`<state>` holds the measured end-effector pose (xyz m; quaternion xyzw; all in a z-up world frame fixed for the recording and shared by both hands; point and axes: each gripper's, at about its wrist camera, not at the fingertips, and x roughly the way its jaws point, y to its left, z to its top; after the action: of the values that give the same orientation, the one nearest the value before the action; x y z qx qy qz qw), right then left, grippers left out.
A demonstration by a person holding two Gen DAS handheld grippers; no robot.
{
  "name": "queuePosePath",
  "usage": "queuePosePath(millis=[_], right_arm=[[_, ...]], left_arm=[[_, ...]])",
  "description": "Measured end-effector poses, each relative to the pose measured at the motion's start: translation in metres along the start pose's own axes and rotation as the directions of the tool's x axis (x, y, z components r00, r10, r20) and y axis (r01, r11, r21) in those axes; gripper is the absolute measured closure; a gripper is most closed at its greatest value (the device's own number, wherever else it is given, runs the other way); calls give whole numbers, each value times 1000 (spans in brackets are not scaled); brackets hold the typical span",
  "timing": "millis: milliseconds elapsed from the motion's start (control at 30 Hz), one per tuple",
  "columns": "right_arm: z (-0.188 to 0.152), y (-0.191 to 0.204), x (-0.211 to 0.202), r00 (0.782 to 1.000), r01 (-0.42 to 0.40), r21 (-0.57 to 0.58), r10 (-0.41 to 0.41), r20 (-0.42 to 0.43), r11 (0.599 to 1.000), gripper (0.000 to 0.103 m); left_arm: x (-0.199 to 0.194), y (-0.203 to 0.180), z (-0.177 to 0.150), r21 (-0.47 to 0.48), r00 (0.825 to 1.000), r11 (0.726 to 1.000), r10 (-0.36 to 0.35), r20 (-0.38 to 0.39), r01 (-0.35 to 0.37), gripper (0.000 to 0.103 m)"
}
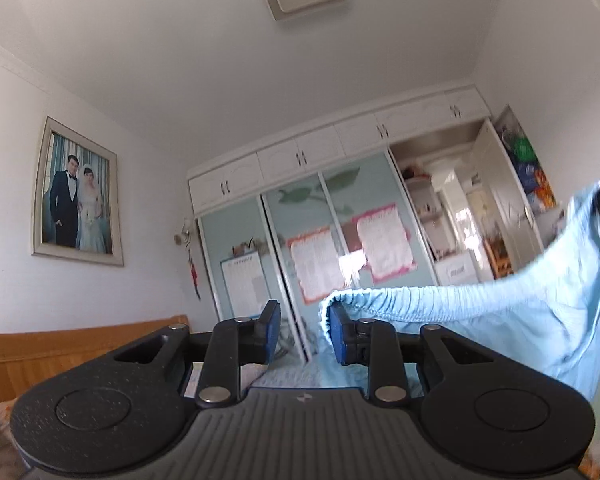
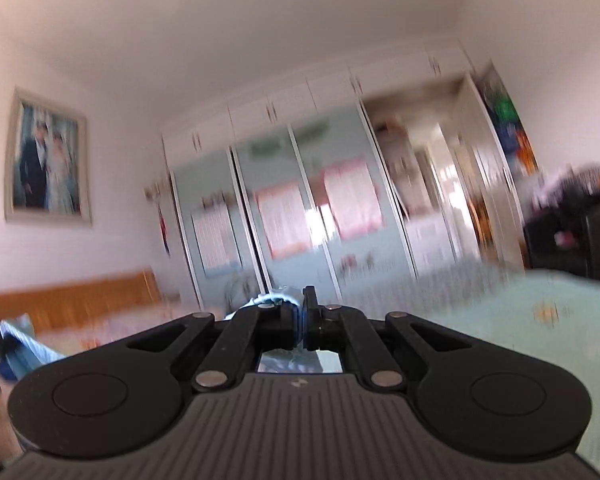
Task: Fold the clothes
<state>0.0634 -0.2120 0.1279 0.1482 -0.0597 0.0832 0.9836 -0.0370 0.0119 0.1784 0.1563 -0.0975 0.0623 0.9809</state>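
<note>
Fabric of the light blue garment (image 1: 480,312) hangs between my grippers: my left gripper (image 1: 304,332) stands narrowly parted, waistband draped over one finger; my right gripper (image 2: 302,322) pinches its edge.

We see a plain light-blue garment (image 1: 500,320). Left gripper (image 1: 304,330) black with blue pads (image 1: 274,330); right gripper (image 2: 302,322) black. Wardrobe (image 1: 320,240) white-framed, pale-green doors, pink-edged posters (image 1: 384,240). Headboard (image 1: 80,344) orange-brown wood. Bed sheet (image 2: 500,312) pale mint.
</note>
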Motion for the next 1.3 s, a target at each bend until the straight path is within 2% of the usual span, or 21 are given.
queuePosePath(millis=[133,300,400,567,667,767,900,1000,1100,1133,1200,1233,1300], right_arm=[[70,0,17,998,-60,22,60,22,998,100],[108,-10,33,997,-72,55,71,23,996,100],[112,-7,34,996,-87,64,88,-9,994,100],[83,-14,35,989,-76,79,85,-120,994,100],[75,-23,51,983,-52,94,68,-173,994,100],[79,-26,73,980,-33,97,51,-194,995,100],[88,-31,116,974,20,71,-3,-228,997,100],[85,-46,174,948,86,83,-56,-315,993,100],[97,-58,257,914,188,96,-138,-383,977,100],[112,-57,283,913,209,114,-152,-378,971,100],[156,-38,317,944,188,113,-148,-294,976,100],[179,-23,329,964,164,88,-140,-228,983,100],[215,6,335,991,98,27,-95,-93,995,100]], left_arm=[[22,19,43,-51,1000,999,-6,26,7,65],[46,22,67,-69,1000,998,-13,13,14,65],[53,18,61,-98,999,994,-40,-25,37,72],[66,1,20,-100,991,993,-77,-111,66,77],[87,-6,4,-104,982,991,-99,-161,83,78],[113,-12,3,-80,979,992,-113,-172,100,80],[164,-33,5,-8,971,991,-136,-198,137,82],[234,-45,10,-28,952,988,-153,-265,151,87],[315,-37,38,-72,958,993,-110,-266,94,91],[342,-34,47,-86,959,993,-96,-266,75,91],[391,-27,70,-112,967,993,-59,-247,32,91],[401,-17,91,-119,983,993,-20,-181,-2,90],[410,3,126,-140,997,989,47,-59,-55,84]])
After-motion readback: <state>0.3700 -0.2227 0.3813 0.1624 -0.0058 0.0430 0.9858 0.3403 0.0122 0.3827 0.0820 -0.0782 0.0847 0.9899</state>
